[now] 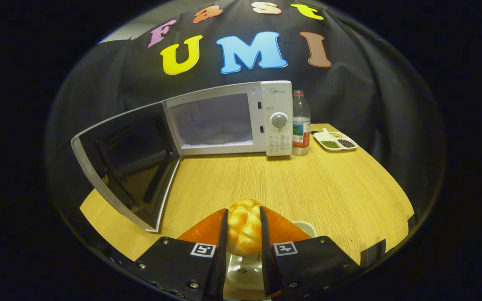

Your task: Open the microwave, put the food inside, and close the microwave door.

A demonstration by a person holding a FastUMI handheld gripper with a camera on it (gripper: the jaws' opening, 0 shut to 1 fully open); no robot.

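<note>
The jaws cover both sides of the bread roll (244, 228), so how firmly they press on it cannot be told. Its underside hides between them. The plate (241, 269) below shows partly, the rest behind the gripper (243, 217). The markings on the microwave (224, 121) panel and the contents of the divided dish (335, 141) are too small to tell. The bottle (301, 123) label is blurred.

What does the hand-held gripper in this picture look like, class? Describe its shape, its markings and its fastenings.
The hand-held gripper has two flat, narrow fingers that run forward side by side. Each is mounted on a broad black angular block fastened with small round silver screws. Each block carries a square black-and-white patterned tag near the inner edge. No cables or sleeve are visible.
</note>
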